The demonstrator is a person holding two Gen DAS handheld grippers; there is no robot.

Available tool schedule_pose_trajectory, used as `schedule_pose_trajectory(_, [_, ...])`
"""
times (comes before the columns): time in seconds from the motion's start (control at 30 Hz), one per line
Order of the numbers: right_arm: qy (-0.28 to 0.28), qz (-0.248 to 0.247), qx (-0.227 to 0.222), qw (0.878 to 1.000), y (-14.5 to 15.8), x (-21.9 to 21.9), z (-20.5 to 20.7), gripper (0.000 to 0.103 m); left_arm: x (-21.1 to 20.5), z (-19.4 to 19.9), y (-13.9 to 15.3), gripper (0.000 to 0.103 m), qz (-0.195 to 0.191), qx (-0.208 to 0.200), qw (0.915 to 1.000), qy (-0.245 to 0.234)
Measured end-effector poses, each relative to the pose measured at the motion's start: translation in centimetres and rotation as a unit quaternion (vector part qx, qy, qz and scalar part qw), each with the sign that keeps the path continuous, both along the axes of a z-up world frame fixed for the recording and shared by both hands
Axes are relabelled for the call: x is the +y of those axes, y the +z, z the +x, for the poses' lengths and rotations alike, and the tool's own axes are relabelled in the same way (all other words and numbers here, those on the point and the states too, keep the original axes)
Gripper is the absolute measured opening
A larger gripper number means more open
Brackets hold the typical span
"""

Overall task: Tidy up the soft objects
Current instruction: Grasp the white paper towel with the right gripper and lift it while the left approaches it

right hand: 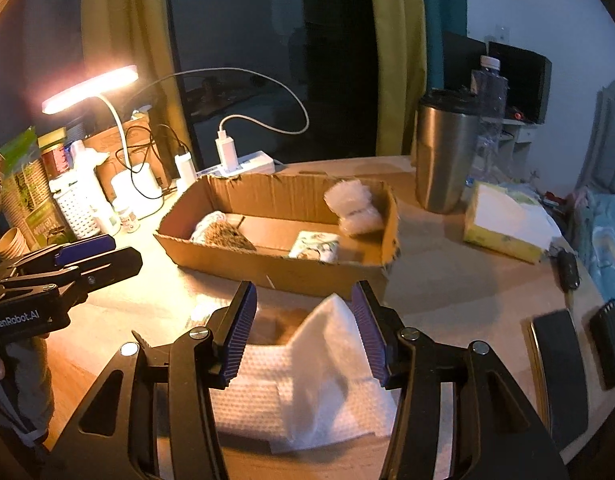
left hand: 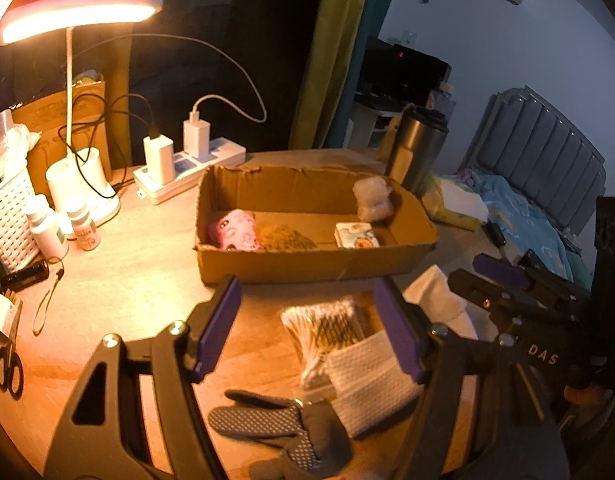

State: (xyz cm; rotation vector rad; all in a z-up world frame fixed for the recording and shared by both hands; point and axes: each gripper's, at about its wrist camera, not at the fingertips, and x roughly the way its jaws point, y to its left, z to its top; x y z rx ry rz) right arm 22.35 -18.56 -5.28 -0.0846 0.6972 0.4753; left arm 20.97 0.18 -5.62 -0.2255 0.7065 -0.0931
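Right wrist view, white cloth (right hand: 327, 364) between parted right gripper (right hand: 303, 336) pads, unheld; left gripper (left hand: 307, 328) open, empty

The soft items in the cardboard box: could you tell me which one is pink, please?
The pink pouch at the box's left end. Beside it lies a brown fuzzy item; the wrapped white bundle and tissue pack sit at the right.

A cardboard box (left hand: 315, 256) sits mid-table, power strip (left hand: 187, 172) behind it, towel (right hand: 307, 392) in front.
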Motion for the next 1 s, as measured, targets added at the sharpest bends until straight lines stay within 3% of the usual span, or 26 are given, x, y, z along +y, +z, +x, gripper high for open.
schedule_pose_trajectory(0.5, [-0.018, 0.006, 0.022, 1.0, -2.6, -2.8, -1.2, 0.053, -3.2, -0.8, -2.0, 0.071, 0.009, 0.024, 0.9995, -0.018])
schedule_pose_trajectory(1.0, [-0.024, 0.025, 0.053, 0.998, -5.6, -5.0, 0.7, 0.053, -6.9, -0.4, -4.3, 0.071, 0.031, 0.062, 0.9971, -0.032])
